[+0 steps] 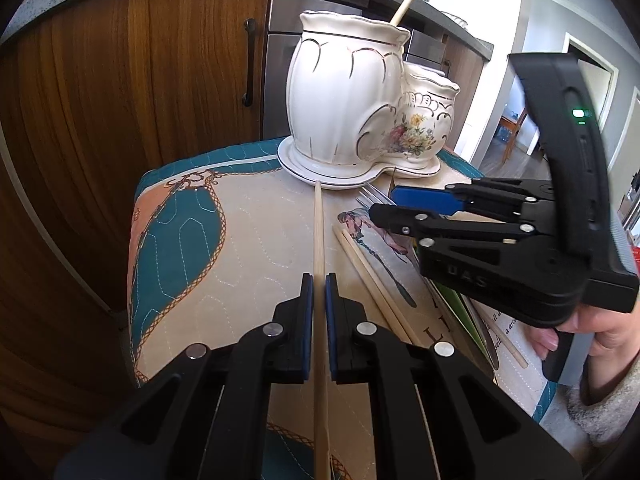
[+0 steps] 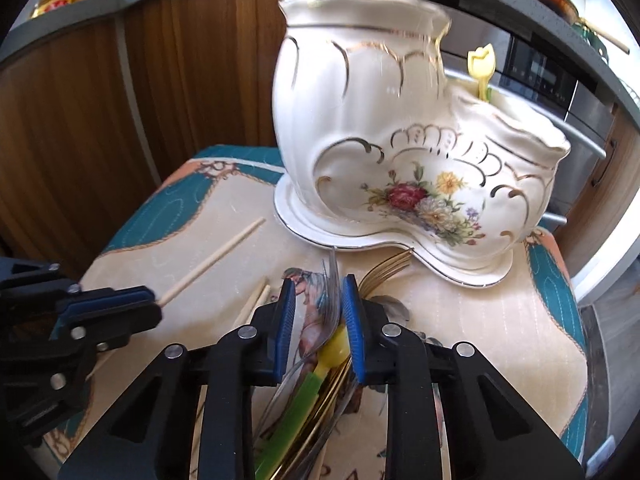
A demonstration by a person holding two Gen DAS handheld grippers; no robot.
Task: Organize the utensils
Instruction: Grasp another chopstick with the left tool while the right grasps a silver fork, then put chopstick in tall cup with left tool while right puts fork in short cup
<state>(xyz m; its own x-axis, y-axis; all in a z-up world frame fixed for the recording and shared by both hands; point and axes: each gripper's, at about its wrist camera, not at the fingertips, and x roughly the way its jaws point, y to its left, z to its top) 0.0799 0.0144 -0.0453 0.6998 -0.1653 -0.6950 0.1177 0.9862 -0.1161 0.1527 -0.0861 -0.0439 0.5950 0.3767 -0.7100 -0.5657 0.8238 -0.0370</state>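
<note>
A white flowered ceramic holder (image 1: 344,100) (image 2: 380,140) with a tall and a low compartment stands at the back of a quilted cloth (image 1: 240,220). My left gripper (image 1: 319,300) (image 2: 154,304) is shut on a wooden chopstick (image 1: 319,232) (image 2: 216,260) that points at the holder's base. My right gripper (image 2: 318,312) (image 1: 382,204) straddles a clear plastic fork (image 2: 330,280) and a yellow-and-green utensil (image 2: 320,372). Its right pad touches the yellow head, while cloth shows beside the left pad. A wooden stick (image 1: 408,0) stands in the tall compartment and a yellow tulip-topped utensil (image 2: 482,64) in the low one.
Two more chopsticks (image 1: 372,276) (image 2: 256,296) lie between the grippers. Gold utensils (image 2: 384,270) lie in front of the holder's base. Wooden cabinets (image 1: 140,80) and a steel appliance (image 2: 580,120) stand close behind. A hand (image 1: 600,332) holds the right gripper.
</note>
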